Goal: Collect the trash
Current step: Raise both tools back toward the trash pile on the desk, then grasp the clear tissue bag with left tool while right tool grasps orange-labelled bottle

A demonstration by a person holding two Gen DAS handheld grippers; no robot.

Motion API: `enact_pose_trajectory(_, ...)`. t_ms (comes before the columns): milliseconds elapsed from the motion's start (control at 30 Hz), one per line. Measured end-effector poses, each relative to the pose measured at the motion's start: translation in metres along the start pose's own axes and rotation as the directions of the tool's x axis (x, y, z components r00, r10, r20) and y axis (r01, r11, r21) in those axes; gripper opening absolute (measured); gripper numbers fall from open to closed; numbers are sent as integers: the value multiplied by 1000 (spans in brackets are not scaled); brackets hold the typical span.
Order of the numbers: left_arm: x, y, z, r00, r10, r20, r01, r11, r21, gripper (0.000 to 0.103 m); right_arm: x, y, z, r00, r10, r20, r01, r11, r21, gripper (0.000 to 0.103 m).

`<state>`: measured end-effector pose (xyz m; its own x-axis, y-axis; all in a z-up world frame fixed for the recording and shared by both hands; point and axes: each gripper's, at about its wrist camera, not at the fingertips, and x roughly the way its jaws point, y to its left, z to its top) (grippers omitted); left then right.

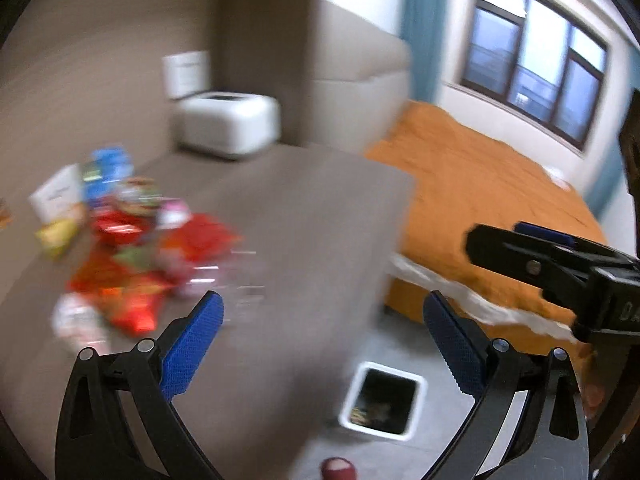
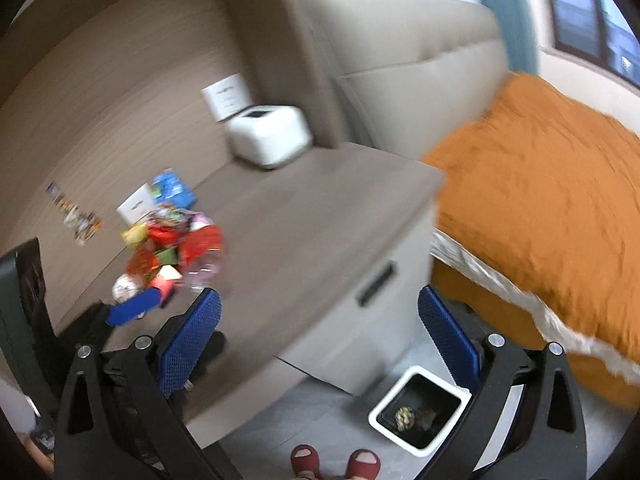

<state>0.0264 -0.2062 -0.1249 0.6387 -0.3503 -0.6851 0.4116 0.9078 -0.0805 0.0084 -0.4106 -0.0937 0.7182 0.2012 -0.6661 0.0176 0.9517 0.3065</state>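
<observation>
A pile of colourful snack wrappers (image 1: 136, 248) lies on the left part of a grey-brown cabinet top (image 1: 304, 240); the pile also shows in the right wrist view (image 2: 172, 248). A white trash bin (image 1: 382, 402) with a dark inside stands on the floor below the cabinet's front; in the right wrist view the bin (image 2: 420, 410) holds a crumpled wrapper (image 2: 405, 416). My left gripper (image 1: 322, 336) is open and empty above the cabinet's front edge. My right gripper (image 2: 318, 336) is open and empty, higher, over the cabinet and bin. It also shows in the left wrist view (image 1: 540, 256) at the right edge.
A white appliance (image 1: 226, 120) and a white card (image 1: 186, 74) stand at the back of the cabinet. A bed with an orange cover (image 1: 488, 208) lies right of the cabinet. A beige headboard (image 2: 400, 60) rises behind. Red slippers (image 2: 334, 462) stand on the floor.
</observation>
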Motion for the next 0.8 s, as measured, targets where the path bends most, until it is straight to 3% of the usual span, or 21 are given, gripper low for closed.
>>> enact_pose_trajectory(200, -27, 84, -5, 978, 206, 16, -203, 973, -105, 98, 30, 61, 12, 996, 73, -47, -79, 987, -143, 98)
enact_pose_trajectory(400, -29, 146, -19, 952, 306, -17, -305, 937, -171, 98, 63, 99, 9, 991, 86, -102, -107, 970, -217, 98)
enact_pose_trajectory(667, -6, 177, -34, 964, 257, -71, -266, 944, -195, 98, 113, 123, -7, 983, 35, -178, -86, 953, -291, 98)
enact_pose_trajectory(800, 8, 188, -35, 976, 186, -110, -205, 956, -208, 98, 131, 127, -11, 980, 10, -199, -75, 944, -323, 98)
